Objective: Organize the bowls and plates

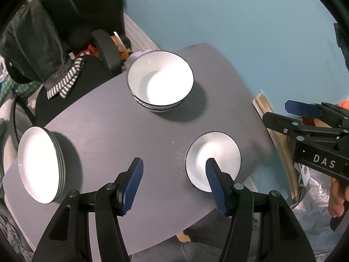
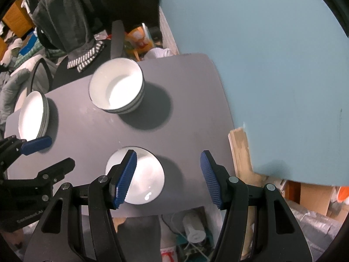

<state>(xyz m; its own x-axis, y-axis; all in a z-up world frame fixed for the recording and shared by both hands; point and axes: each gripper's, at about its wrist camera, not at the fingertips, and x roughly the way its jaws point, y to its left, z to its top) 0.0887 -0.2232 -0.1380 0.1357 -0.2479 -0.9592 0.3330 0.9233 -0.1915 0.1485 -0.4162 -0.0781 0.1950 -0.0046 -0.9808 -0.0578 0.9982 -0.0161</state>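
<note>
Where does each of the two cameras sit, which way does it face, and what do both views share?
Left wrist: sits on the left gripper, looking down and forward over the grey table; its own open blue-padded fingers show, plus the right gripper and the holding hand.
Right wrist: sits on the right gripper, facing the same table from further right; its open fingers show, and the left gripper at the left edge.
Shared: the bowl stack, the plate stack and the single small bowl.

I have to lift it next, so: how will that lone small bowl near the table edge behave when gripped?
The lone small bowl looks like glazed ceramic, so probably rigid and breakable if dropped. Its glossy surface shows a glare spot, so it may slip between the ribbed pads. It is shallow, so it likely won't tip when nudged on the grey table.
</note>
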